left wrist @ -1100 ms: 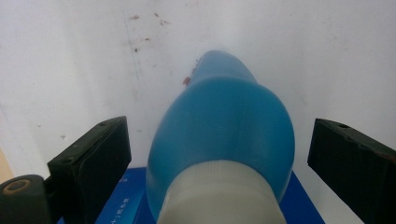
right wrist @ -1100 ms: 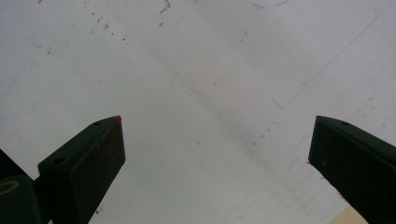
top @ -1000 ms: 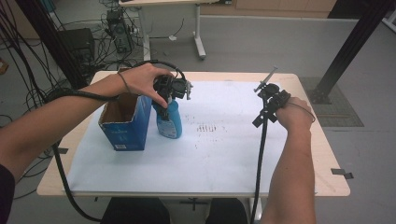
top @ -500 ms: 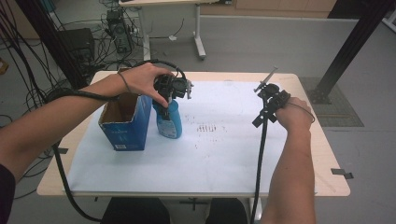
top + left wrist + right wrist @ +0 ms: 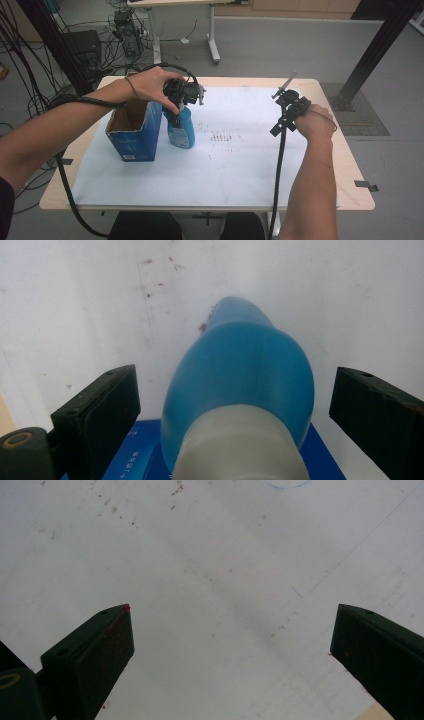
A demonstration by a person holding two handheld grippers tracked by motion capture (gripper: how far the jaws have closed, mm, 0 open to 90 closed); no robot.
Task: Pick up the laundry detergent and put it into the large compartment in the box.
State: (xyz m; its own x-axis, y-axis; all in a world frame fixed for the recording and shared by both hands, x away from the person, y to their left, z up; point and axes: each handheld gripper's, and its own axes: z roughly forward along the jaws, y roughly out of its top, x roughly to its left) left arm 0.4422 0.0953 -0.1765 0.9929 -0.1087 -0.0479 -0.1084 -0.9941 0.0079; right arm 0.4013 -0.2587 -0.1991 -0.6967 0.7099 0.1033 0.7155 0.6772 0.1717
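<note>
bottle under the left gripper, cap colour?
White cap on a blue bottle; clearest in the left gripper view.

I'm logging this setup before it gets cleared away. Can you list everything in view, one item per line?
bottle: 1, blue with a white neck, upright on the sheet beside the box
box: 1, blue cardboard, open top, left part of the table
sheet: 1, white, speckled, covering the tabletop
table: 1, light wood, centre of the floor
left gripper: 1, black, open, jaws either side of the bottle's top with gaps
right gripper: 1, black, open, above bare sheet
forearms: 2, entering from the bottom
</note>
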